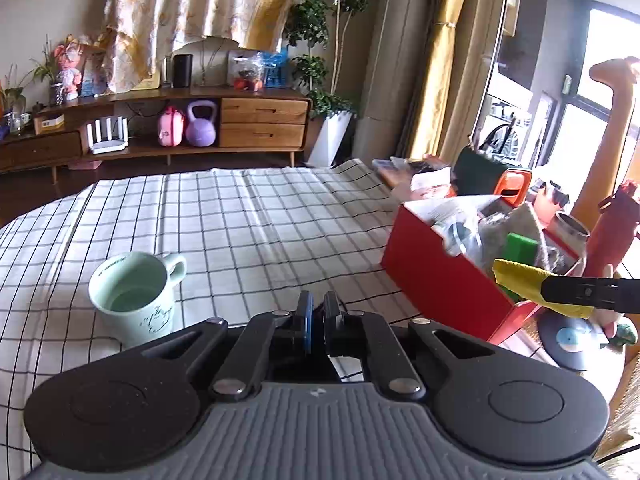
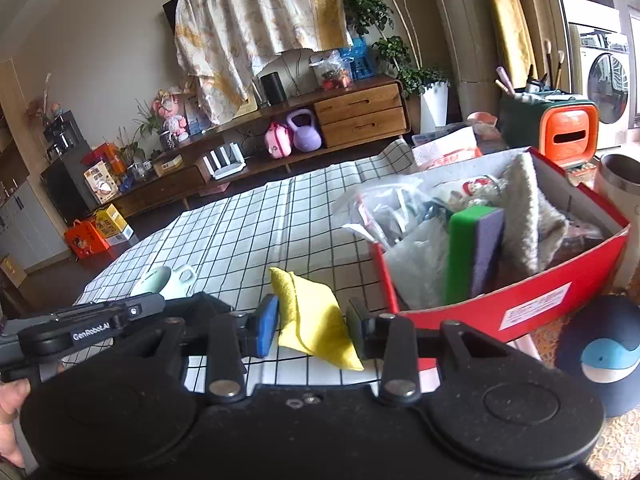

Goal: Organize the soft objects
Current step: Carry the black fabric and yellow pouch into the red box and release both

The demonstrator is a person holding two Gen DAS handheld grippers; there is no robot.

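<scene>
A small yellow cloth pouch [image 2: 314,316] hangs between the pads of my right gripper [image 2: 314,324], which is shut on it above the checked tablecloth [image 2: 248,224]. The same yellow pouch [image 1: 520,280] shows in the left wrist view, held just in front of the red box [image 1: 436,280]. That red box [image 2: 532,308] stands to the right and holds a green and purple sponge [image 2: 476,252], a grey cloth [image 2: 528,216] and plastic bags. My left gripper [image 1: 318,320] is shut with nothing in it, over the checked tablecloth [image 1: 240,216].
A pale green mug [image 1: 132,292] stands on the cloth at the left. Behind the box are an orange and green container [image 2: 568,128] and a metal cup [image 2: 618,176]. A dark round thing with a whale picture [image 2: 608,352] lies right of the box.
</scene>
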